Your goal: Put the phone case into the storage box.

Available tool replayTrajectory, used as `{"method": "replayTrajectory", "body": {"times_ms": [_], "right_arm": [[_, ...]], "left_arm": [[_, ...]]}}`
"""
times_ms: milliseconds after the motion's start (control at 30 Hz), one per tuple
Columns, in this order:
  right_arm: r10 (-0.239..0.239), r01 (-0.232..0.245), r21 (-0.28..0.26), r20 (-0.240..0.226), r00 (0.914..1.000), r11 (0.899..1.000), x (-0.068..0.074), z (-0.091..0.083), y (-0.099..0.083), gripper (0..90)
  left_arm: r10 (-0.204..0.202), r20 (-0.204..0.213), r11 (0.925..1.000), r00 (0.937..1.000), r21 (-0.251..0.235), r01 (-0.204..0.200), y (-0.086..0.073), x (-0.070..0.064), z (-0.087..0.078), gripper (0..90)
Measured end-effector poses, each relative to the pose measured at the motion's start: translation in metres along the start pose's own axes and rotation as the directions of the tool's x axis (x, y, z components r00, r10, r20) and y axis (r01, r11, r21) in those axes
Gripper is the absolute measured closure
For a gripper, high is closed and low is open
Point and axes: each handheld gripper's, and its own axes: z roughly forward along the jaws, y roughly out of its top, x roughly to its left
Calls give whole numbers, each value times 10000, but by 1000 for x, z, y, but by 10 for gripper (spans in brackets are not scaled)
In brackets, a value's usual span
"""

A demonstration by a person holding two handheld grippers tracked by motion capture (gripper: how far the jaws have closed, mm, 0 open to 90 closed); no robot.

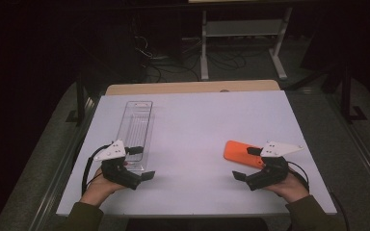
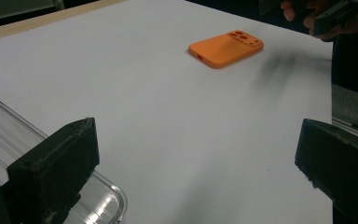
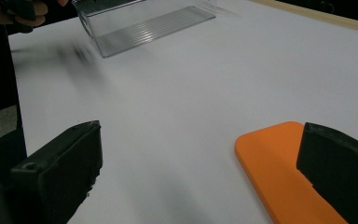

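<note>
On white worktop point(image 1: 192, 125): orange phone case point(image 1: 243, 153), long axis left-right, just beside right tongs point(image 1: 243, 174); clear tray point(image 1: 136, 126) by left tongs point(image 1: 142, 163); both agape.

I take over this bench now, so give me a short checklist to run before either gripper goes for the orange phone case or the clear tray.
1. Left gripper open: ok, jaws wide apart.
2. Right gripper open: ok, jaws wide apart.
3. Orange phone case free: ok, flat on the white table, nothing gripping it.
4. Clear tray free and empty: ok.
5. Path between case and tray: ok, bare table.
6. Whether a right jaw touches the case: cannot tell.
</note>
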Motion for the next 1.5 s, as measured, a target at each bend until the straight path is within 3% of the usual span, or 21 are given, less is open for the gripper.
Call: {"method": "replayTrajectory", "body": {"times_ms": [467,667,1033,1433,1500], "right_arm": [[-122,122,23,26,9999,9999,-2,0,0,0],[-297,297,57,48,9995,9995,-5,2,3,0],[-87,88,-96,87,9999,9999,-11,3,8,0],[-93,94,582,-9,10000,9983,-14,5,17,0],[-29,29,660,1,10000,9978,-14,5,19,0]], "left_arm": [[-115,308,9998,9995,-141,120,9,-5,11,0],[-151,429,9999,9990,26,150,12,-9,20,0],[-136,685,9999,9976,20,135,19,-13,35,0],[-128,1078,9995,9941,300,96,26,-15,51,0],[-84,1182,9986,9930,524,22,25,-16,57,0]]}}
